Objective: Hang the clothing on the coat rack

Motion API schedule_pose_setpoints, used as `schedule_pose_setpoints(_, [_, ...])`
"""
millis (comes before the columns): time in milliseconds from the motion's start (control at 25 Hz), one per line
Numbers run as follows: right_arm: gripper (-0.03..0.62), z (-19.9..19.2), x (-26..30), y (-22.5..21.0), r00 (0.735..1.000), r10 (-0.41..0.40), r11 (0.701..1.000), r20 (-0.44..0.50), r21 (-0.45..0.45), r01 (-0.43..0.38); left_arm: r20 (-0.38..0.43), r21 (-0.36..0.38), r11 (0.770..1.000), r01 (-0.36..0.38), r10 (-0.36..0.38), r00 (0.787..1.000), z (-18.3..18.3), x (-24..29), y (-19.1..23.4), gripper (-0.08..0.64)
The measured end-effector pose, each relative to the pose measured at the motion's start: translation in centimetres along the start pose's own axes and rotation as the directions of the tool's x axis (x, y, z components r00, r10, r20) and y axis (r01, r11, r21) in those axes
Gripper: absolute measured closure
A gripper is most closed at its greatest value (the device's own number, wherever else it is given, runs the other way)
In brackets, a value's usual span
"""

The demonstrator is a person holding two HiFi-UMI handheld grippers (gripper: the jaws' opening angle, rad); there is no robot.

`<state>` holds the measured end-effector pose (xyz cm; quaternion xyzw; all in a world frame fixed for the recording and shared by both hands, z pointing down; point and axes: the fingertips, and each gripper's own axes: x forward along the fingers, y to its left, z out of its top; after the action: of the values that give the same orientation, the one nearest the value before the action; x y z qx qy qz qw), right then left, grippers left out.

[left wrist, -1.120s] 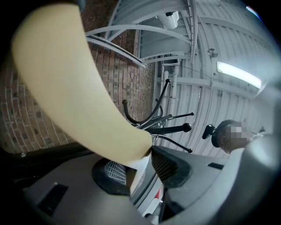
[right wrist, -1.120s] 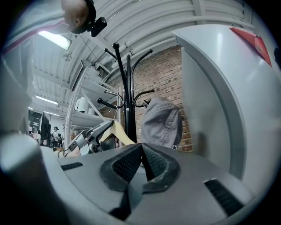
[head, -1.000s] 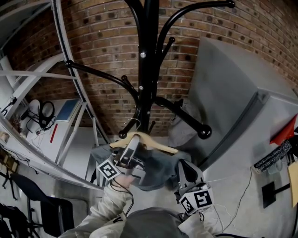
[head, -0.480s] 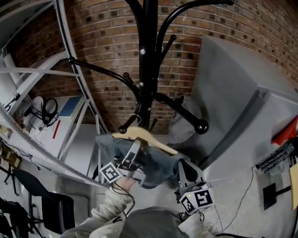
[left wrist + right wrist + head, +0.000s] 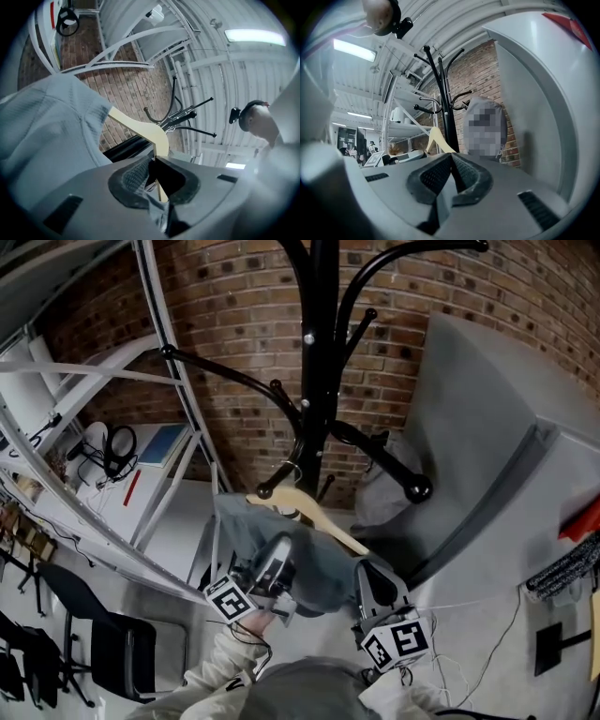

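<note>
The black coat rack (image 5: pixel 319 352) stands before the brick wall. A pale wooden hanger (image 5: pixel 323 521) carries a blue-grey garment (image 5: pixel 319 563), and its metal hook is close to a knobbed lower rack arm (image 5: pixel 265 491). My left gripper (image 5: pixel 277 554) reaches up under the hanger. In the left gripper view its jaws (image 5: pixel 153 161) are closing, with the hanger (image 5: pixel 140 129) and a fold of cloth pinched between the pads. My right gripper (image 5: pixel 373 579) sits at the garment's lower right edge. In the right gripper view (image 5: pixel 451 157) it is shut with nothing showing between the pads.
White metal shelving (image 5: pixel 178 362) rises at the left, with a black chair (image 5: pixel 122 652) below it. A large grey cabinet (image 5: pixel 487 427) fills the right. Another grey cloth item (image 5: pixel 384 484) hangs low on the rack's right side.
The left gripper has slid down from the hanger's neck to just below it. The hanger and garment have shifted slightly. The right gripper has stayed put.
</note>
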<state>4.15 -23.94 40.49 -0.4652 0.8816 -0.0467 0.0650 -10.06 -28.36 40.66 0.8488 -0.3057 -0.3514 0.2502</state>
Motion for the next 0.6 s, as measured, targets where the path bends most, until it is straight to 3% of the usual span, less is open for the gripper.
schedule_pose_setpoints(160, [0.569, -0.3, 0.1, 0.5, 1.0, 0.022, 1.0, -0.009, 0.007, -0.022, -0.017, 0.13, 0.986, -0.106, 0.109, 0.994, 0.1, -1.1, -0.4, 0.547])
schedule_pose_setpoints(320, [0.569, -0.5, 0.2, 0.8, 0.999, 0.035, 0.999, -0.016, 0.011, -0.035, -0.048, 0.304, 0.938, -0.169, 0.192, 0.98, -0.1, -1.8, -1.2, 0.551])
schedule_pose_setpoints(400, [0.569, -0.6, 0.1, 0.9, 0.999, 0.042, 0.999, -0.019, 0.01, -0.042, -0.062, 0.415, 0.888, -0.197, 0.244, 0.968, -0.4, -2.1, -1.6, 0.552])
schedule_pose_setpoints(480, [0.569, -0.6, 0.1, 1.1, 0.998, 0.051, 0.999, -0.022, 0.007, -0.05, -0.072, 0.524, 0.824, -0.216, 0.296, 0.952, -0.7, -2.4, -1.8, 0.552])
schedule_pose_setpoints(600, [0.569, -0.6, 0.0, 1.4, 0.998, 0.056, 0.998, -0.026, -0.002, -0.056, -0.075, 0.633, 0.739, -0.23, 0.355, 0.932, -1.3, -2.9, -1.9, 0.552])
